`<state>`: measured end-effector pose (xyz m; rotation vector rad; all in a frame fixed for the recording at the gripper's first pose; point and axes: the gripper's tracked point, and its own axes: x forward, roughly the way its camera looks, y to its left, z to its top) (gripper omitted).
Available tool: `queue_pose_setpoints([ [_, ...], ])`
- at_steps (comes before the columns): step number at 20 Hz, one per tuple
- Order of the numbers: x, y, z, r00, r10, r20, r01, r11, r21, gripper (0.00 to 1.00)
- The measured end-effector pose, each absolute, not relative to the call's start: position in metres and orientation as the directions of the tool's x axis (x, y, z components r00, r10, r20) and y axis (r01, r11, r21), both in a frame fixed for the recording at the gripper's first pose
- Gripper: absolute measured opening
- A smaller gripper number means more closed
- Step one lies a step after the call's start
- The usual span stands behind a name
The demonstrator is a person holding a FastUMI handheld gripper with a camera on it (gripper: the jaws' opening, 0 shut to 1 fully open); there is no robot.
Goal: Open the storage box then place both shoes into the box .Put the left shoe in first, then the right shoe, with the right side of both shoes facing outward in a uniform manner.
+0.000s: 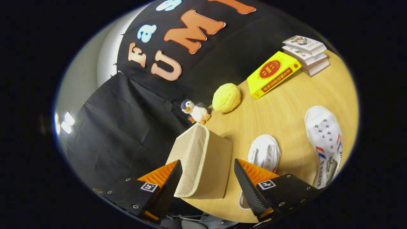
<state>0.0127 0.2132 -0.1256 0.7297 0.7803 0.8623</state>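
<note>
Two fingers of the gripper (208, 179) sit at the bottom of the picture, spread wide apart, and neither one is touching anything that I can tell.

Biggest of all is the wooden desk (286, 105), which runs from the middle up to the upper right. Next biggest is the storage box (203, 162), a tan cloth box in the lower middle. It stands right between the two fingers and just ahead of them, with its lid looking closed. So the box is the closest thing to the gripper, straight ahead, and I think opening it comes first.

One white shoe with red and blue stripes (326, 143) lies at the right, pointing up the picture. A second white shoe (264, 152) lies between it and the box, partly hidden behind the right finger. Both shoes are out on the desk, not in the box.

Farther back are a yellow book (273, 74), a stack of white books (306, 54), a yellow bumpy ball (226, 97) and a little toy penguin (195, 111).
</note>
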Motion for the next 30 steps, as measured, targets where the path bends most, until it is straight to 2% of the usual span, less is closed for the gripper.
queue_pose_setpoints([
  [7,-0.003,0.271,-0.132,0.245,0.940,-0.238,-0.335,0.313,0.889,0.98],
  [16,-0.027,0.315,-0.143,0.102,0.968,-0.231,-0.273,0.250,0.929,0.97],
  [18,-0.028,0.314,-0.142,0.103,0.967,-0.234,-0.277,0.254,0.927,0.95],
  [22,-0.028,0.302,-0.121,0.115,0.974,-0.195,-0.279,0.220,0.935,0.73],
  [25,-0.031,0.294,-0.089,0.142,0.981,-0.129,-0.319,0.169,0.933,0.45],
  [27,-0.032,0.292,-0.078,0.171,0.974,-0.148,-0.356,0.201,0.913,0.20],
  [29,-0.036,0.295,-0.066,0.183,0.967,-0.179,-0.380,0.237,0.894,0.05],
  [30,-0.038,0.299,-0.050,0.184,0.969,-0.167,-0.397,0.229,0.889,0.03],
])
